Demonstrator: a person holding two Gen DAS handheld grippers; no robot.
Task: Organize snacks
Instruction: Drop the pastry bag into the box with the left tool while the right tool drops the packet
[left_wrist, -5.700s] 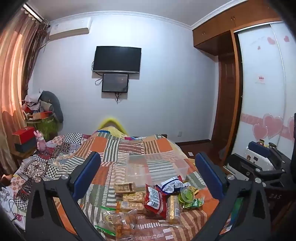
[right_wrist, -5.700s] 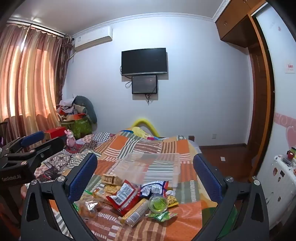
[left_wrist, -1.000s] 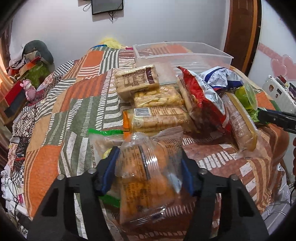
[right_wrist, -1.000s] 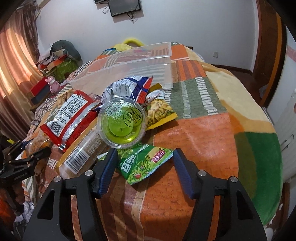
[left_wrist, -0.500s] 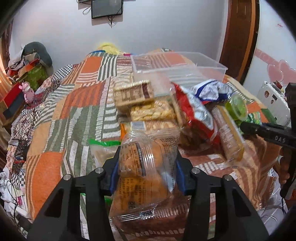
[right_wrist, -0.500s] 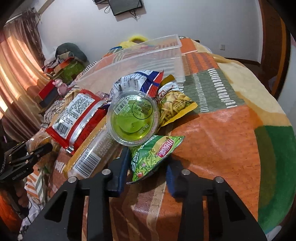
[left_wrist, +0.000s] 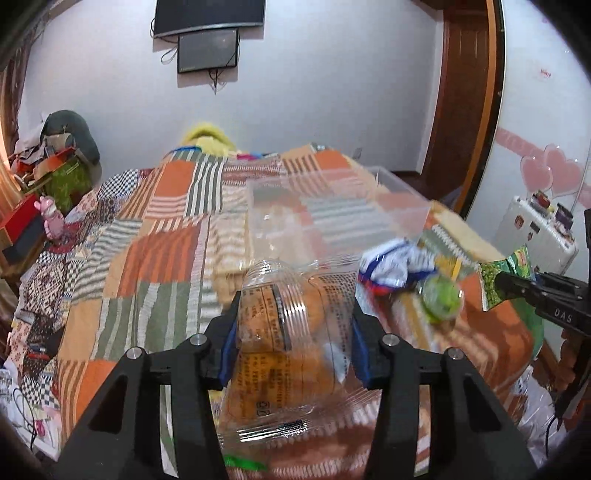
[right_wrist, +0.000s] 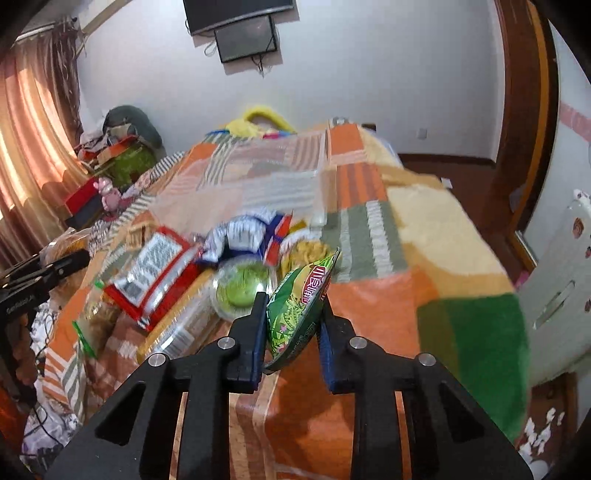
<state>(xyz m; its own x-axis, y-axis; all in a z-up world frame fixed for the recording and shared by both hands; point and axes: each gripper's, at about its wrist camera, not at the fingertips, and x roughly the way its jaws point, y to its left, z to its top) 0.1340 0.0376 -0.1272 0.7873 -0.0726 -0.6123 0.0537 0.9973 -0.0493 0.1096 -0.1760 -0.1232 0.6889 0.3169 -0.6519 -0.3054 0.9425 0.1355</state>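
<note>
My left gripper is shut on a clear bag of orange pastries, lifted off the patchwork blanket. My right gripper has its jaws closing tight on a green snack packet, whose pads press it upright above the bed. Behind it lie a green jelly cup, a red packet, a blue-and-white packet and a yellow packet. An empty clear plastic bin stands farther back on the bed. The left wrist view shows the right gripper with the green packet at the right.
The snacks lie on a bed under a patchwork blanket. A white cabinet stands close to the bed's right edge. A cluttered side table and curtains are on the left. A long clear biscuit pack lies near the front.
The right gripper closed on the green packet and raised it off the blanket. The left gripper tightened on the pastry bag and lifted it; both views now look higher over the bed.
</note>
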